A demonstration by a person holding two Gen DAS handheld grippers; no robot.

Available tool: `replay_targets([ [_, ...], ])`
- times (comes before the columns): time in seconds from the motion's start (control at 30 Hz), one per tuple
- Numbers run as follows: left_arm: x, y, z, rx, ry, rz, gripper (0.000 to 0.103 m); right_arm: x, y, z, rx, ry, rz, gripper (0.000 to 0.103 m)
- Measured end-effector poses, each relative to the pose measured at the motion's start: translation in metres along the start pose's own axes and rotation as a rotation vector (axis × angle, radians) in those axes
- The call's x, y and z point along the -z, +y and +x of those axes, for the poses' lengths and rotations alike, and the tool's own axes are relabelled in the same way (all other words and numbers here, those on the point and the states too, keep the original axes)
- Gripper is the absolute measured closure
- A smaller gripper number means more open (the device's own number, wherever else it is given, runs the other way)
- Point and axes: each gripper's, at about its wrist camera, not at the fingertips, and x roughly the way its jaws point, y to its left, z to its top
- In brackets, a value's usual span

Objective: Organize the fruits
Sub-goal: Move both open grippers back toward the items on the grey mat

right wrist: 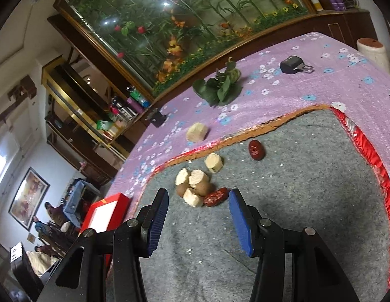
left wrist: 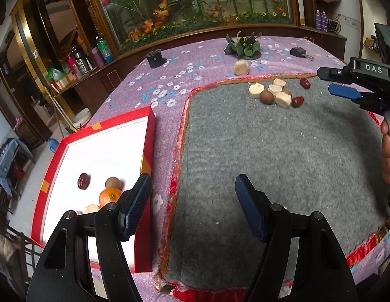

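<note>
A red box with a white inside lies left of the grey mat; it holds an orange, a brown round fruit, a red date and a pale piece. My left gripper is open and empty above the box's right wall and the mat edge. At the mat's far side is a cluster of pale cut pieces, brown round fruits and red dates. My right gripper is open and empty just short of that cluster; it also shows in the left wrist view.
A lone date lies further back on the mat. A pale piece, a green leafy plant, a black buckle and a small black block lie on the purple flowered cloth. A cabinet stands behind.
</note>
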Motion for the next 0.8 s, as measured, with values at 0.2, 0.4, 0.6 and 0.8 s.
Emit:
replay_targets([
  [0.2, 0.008, 0.016, -0.004, 0.0, -0.009, -0.024, 0.033, 0.0, -0.004, 0.002, 0.055, -0.01, 0.006, 0.054],
  [0.4, 0.013, 0.037, -0.006, 0.006, -0.021, -0.09, 0.033, 0.001, -0.006, 0.0, 0.102, -0.029, -0.003, 0.054],
  [0.6, 0.018, 0.058, -0.008, -0.01, -0.032, -0.148, 0.033, 0.001, -0.003, -0.001, 0.112, -0.021, 0.016, 0.054],
  [0.8, 0.022, 0.075, -0.007, -0.019, -0.028, -0.205, 0.033, -0.002, 0.016, -0.006, 0.097, -0.022, -0.009, 0.054],
])
